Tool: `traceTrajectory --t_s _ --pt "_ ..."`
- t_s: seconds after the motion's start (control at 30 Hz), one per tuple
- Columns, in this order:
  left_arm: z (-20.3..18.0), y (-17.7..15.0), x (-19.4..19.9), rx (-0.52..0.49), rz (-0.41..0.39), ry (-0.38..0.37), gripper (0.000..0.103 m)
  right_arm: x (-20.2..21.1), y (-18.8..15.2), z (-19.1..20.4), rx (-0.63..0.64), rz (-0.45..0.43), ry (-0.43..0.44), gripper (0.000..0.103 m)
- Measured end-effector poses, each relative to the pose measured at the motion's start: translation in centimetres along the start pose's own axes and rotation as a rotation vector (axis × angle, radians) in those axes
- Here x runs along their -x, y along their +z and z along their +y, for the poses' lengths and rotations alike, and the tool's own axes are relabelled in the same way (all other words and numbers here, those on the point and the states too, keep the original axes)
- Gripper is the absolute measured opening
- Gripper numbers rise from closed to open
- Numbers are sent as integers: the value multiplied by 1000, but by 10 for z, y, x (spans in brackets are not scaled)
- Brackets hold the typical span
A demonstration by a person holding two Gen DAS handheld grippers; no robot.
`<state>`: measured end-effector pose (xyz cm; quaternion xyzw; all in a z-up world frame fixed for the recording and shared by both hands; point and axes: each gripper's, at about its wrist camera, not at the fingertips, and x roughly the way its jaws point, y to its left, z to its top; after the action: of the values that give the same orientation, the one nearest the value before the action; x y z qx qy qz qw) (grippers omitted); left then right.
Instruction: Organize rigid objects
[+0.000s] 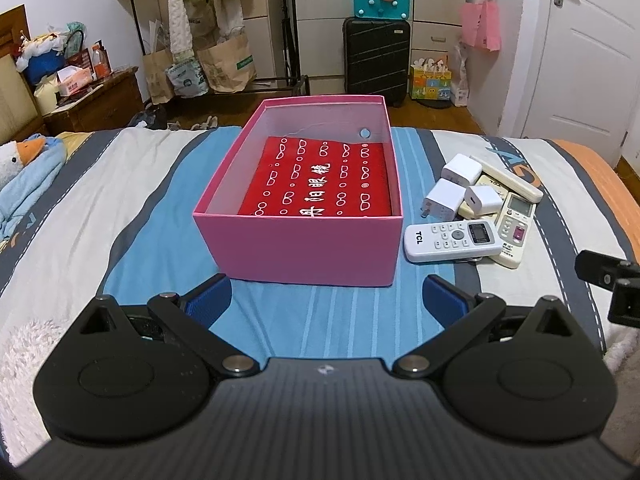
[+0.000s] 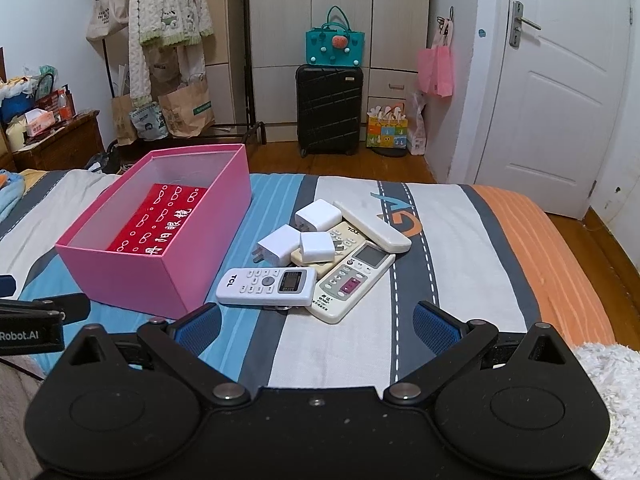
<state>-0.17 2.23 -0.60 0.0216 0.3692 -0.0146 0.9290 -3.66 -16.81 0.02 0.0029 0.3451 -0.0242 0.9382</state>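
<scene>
I can't see the near inside wall of the pink box [image 1: 298,246], and its front rim cuts off the lower edge of the red sheet [image 1: 320,178] lying in it. In the pile, the cream remote [image 2: 334,246] is mostly buried under the white chargers [image 2: 316,246] and its neighbours, so I can't read its buttons. The other gripper [image 1: 612,284] only pokes in at the right edge of the left view, too cropped to judge its fingers there.

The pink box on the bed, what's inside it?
The pink box holds one flat red item with white print covering most of its floor. Anything beneath that is hidden.
</scene>
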Motion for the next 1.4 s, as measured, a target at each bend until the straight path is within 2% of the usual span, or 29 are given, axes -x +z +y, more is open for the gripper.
traceTrajectory --t_s 0.97,1.07,1.23,1.33,1.4 --pt "-3 -2 -1 -3 6 -11 103 -2 -3 1 10 5 2 103" --pt "-2 -2 1 -14 14 -21 103 -1 -2 0 9 6 9 103" --pt "-1 7 5 -63 39 10 103 0 5 0 26 6 -16 103" --pt "8 19 11 -48 28 -30 103 7 16 -2 32 -39 -11 103" --pt "15 33 16 -52 10 -31 103 15 22 -5 56 -123 32 103"
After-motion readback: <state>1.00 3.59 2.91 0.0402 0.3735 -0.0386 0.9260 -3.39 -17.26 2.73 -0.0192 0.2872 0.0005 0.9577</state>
